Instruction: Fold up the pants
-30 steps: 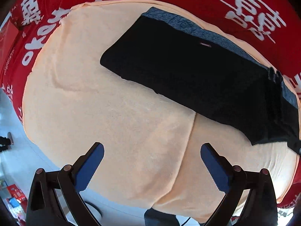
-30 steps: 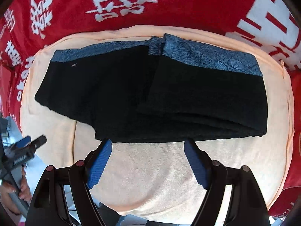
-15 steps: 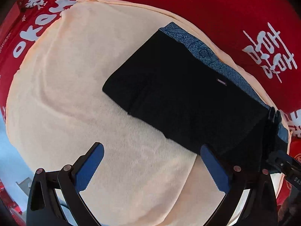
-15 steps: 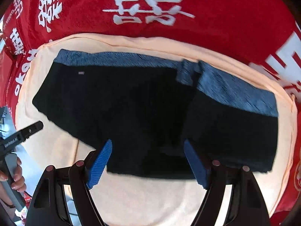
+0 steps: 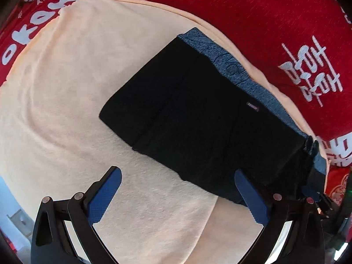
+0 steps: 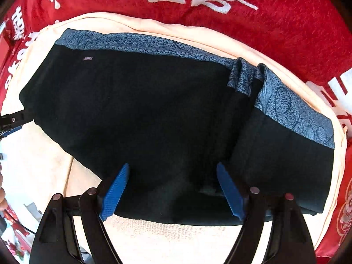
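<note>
Black pants [image 5: 198,118] with a blue patterned waistband [image 5: 239,74] lie flat on a peach towel [image 5: 66,101]. In the right wrist view the pants [image 6: 143,114] fill the middle, and their right part [image 6: 286,165] is doubled over at a bunched spot in the waistband [image 6: 242,77]. My left gripper [image 5: 177,176] is open just above the pants' near edge, its left finger over bare towel. My right gripper [image 6: 172,169] is open, pointing straight down over the black fabric near the front hem, with cloth below the jaws and no pad pressing on it.
A red cloth [image 6: 286,22] with white characters lies under the towel [image 6: 154,237] and surrounds it. The left gripper's tip [image 6: 13,118] shows at the pants' left end, and a fingertip [image 6: 1,195] at the left edge. Floor clutter [image 6: 17,231] lies below the towel's front edge.
Both grippers have come down and closer to the pants. The right one moved from over bare towel to over the front hem. The left one shifted along the towel toward the near edge.
</note>
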`<move>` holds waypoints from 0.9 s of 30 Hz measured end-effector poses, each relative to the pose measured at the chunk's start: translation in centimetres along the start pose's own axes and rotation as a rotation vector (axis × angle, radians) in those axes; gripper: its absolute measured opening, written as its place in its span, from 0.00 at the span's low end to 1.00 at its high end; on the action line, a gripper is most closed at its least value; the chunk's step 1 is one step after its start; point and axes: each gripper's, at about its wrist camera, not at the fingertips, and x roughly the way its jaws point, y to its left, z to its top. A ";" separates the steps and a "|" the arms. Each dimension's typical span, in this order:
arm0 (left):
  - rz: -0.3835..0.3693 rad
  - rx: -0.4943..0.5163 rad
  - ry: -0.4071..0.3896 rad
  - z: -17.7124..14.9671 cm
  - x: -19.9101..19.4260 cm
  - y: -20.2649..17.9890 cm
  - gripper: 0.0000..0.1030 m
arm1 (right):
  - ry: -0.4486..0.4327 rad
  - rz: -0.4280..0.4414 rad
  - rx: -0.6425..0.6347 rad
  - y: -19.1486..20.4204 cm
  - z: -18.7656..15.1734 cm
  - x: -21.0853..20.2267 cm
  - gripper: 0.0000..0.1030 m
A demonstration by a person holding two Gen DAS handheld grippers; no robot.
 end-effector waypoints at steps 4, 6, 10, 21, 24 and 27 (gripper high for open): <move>-0.015 0.004 -0.001 0.3 0.3 0.1 1.00 | 0.002 -0.016 -0.015 0.7 0.3 0.3 0.85; -0.019 -0.004 0.006 0.5 0.7 0.2 1.00 | 0.003 -0.017 -0.018 0.8 0.4 0.4 0.86; -0.036 -0.033 0.020 0.5 1.4 0.4 1.00 | 0.004 -0.006 -0.021 0.9 0.5 0.6 0.89; -0.204 -0.092 -0.018 1.5 2.2 0.5 1.00 | -0.007 0.027 0.006 1.0 0.4 0.8 0.91; -0.311 -0.120 -0.018 1.9 2.0 0.2 1.00 | -0.014 0.034 0.008 1.1 0.4 0.8 0.91; -0.339 -0.105 -0.052 2.0 1.3 0.3 1.00 | -0.027 0.044 0.008 1.0 0.3 0.9 0.91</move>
